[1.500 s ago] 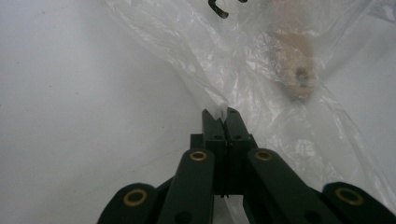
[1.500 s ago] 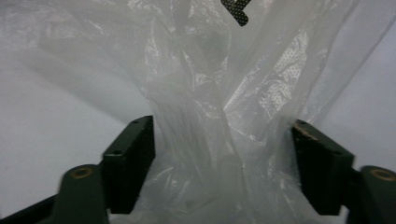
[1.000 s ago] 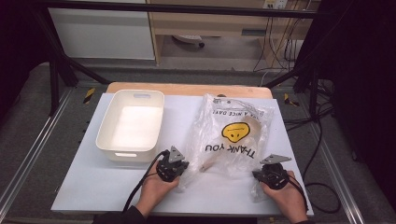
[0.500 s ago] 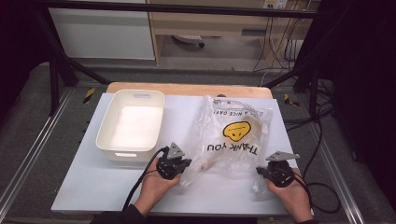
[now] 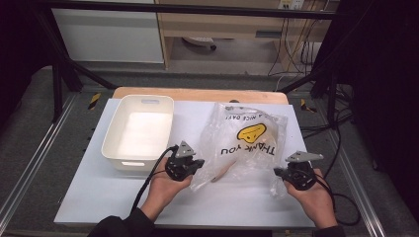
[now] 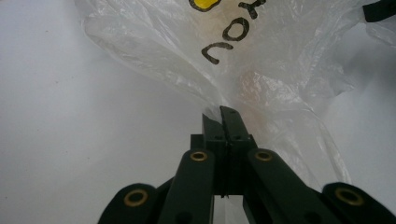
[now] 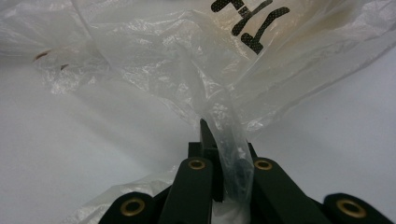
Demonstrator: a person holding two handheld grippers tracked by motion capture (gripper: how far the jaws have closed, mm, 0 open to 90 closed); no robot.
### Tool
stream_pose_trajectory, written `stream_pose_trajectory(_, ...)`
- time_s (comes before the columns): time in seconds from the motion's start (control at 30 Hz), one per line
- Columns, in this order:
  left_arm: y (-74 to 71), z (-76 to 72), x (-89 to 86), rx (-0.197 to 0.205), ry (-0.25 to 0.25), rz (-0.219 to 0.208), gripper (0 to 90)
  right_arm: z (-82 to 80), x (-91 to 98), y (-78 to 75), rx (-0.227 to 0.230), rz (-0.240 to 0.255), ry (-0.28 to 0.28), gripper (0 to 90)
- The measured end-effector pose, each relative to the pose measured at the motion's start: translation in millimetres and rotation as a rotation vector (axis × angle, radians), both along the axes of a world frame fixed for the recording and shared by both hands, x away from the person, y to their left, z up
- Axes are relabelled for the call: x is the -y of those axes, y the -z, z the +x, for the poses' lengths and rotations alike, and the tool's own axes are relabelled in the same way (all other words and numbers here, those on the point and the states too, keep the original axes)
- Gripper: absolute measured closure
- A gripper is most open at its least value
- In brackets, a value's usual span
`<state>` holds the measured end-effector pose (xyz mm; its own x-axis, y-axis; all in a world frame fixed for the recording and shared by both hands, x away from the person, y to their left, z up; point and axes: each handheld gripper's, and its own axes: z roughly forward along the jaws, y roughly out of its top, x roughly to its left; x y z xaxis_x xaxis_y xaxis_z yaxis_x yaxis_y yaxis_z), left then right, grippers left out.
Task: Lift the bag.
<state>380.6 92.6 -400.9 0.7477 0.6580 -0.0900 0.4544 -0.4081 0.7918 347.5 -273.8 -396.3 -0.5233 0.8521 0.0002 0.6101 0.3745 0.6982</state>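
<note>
A clear plastic bag [image 5: 247,143] printed with a yellow smiley and "THANK YOU" lies on the white table, with a pale brown item showing through it. My left gripper [image 5: 195,164] is shut on the bag's near left edge; in the left gripper view the jaws [image 6: 223,114] pinch the film of the bag [image 6: 261,60]. My right gripper [image 5: 277,173] is shut on the near right edge, where a twisted strip of the bag [image 7: 187,60] runs between the closed jaws [image 7: 215,135]. Both near corners are lifted off the table.
An empty white plastic tub [image 5: 139,131] stands left of the bag, close to my left hand. A wooden board [image 5: 197,94] lies under the table's far edge. Metal rails flank the table [image 5: 99,187], and cables hang at the right.
Both hands have risen a little, lifting the bag's near edge off the table. The right gripper has shifted slightly to the right, pulling the film tighter.
</note>
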Motion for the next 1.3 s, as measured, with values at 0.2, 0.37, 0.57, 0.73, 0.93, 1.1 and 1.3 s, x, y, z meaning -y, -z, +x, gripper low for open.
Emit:
stream_pose_trajectory(0.2, -2.7, 1.5, -0.6, 0.000, 0.001, 0.000, 90.0, 1.4, -0.5, -2.6, 0.004, 0.001, -0.002, 90.0)
stream_pose_trajectory(0.37, -5.3, 1.8, -1.1, 0.002, 0.003, -0.005, 90.0, 1.4, -1.0, -4.1, 0.003, -0.001, -0.008, 90.0)
stream_pose_trajectory(0.57, -7.0, 3.1, -2.9, -0.008, 0.004, -0.016, 90.0, 1.6, -0.7, -7.1, 0.003, -0.004, -0.008, 90.0)
stream_pose_trajectory(0.73, -12.9, 4.0, -3.9, -0.006, 0.007, -0.027, 90.0, 2.5, -0.5, -13.3, 0.015, -0.006, -0.011, 90.0)
stream_pose_trajectory(0.93, -21.9, 7.3, -4.9, 0.002, 0.007, -0.036, 90.0, 4.7, -0.8, -21.5, 0.028, -0.017, -0.019, 90.0)
stream_pose_trajectory(1.1, -31.1, 12.1, -7.1, -0.002, 0.001, -0.052, 90.0, 7.4, -1.0, -27.7, 0.030, -0.021, -0.024, 90.0)
stream_pose_trajectory(1.3, -44.3, 18.7, -8.3, 0.005, 0.001, -0.055, 90.0, 11.1, -2.7, -37.9, 0.037, -0.024, -0.033, 90.0)
